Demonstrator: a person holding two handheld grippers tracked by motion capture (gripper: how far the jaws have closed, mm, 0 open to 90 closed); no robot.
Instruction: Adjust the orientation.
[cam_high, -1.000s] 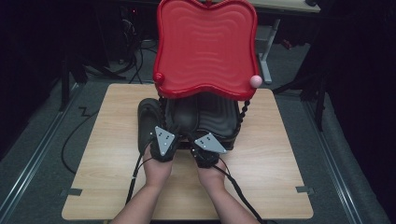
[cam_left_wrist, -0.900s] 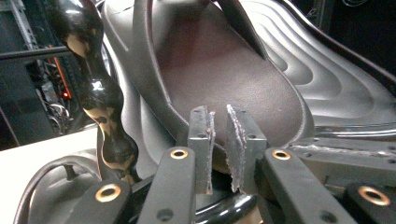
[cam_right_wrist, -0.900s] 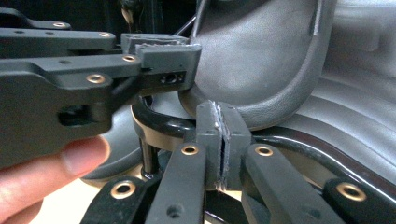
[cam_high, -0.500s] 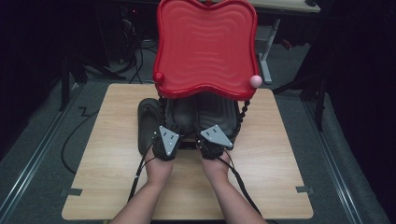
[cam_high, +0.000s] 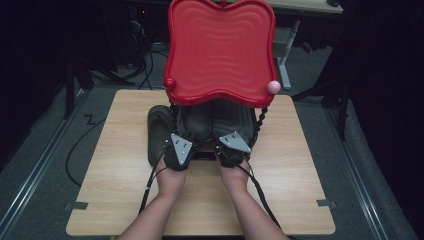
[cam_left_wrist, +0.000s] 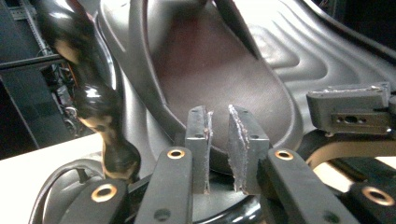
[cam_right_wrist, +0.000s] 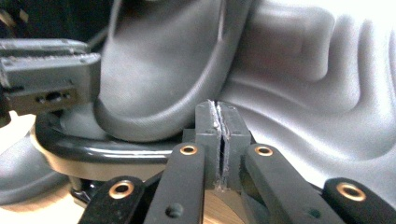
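A dark slipper (cam_high: 200, 122) lies on the black lower tray (cam_high: 240, 120) of a two-tier rack, under its red upper tray (cam_high: 220, 50). In the left gripper view the slipper's heel (cam_left_wrist: 210, 60) sits just beyond my left gripper (cam_left_wrist: 218, 112). Its jaws have just parted a little, leaving a narrow gap with nothing between the pads. My right gripper (cam_right_wrist: 218, 105) is shut with its pads together and empty, at the tray's front rim (cam_right_wrist: 116, 149) beside the slipper (cam_right_wrist: 159, 60). Both grippers sit side by side at the rack's front (cam_high: 205, 145).
A second dark slipper (cam_high: 156, 132) lies on the wooden table (cam_high: 115, 165) left of the rack. Black beaded posts (cam_high: 173, 120) carry the red tray, one close to my left gripper (cam_left_wrist: 93, 93). A pink ball (cam_high: 273, 86) tops the right corner.
My right gripper has shifted a little to the right and forward toward the rack. The left hand has stayed where it was.
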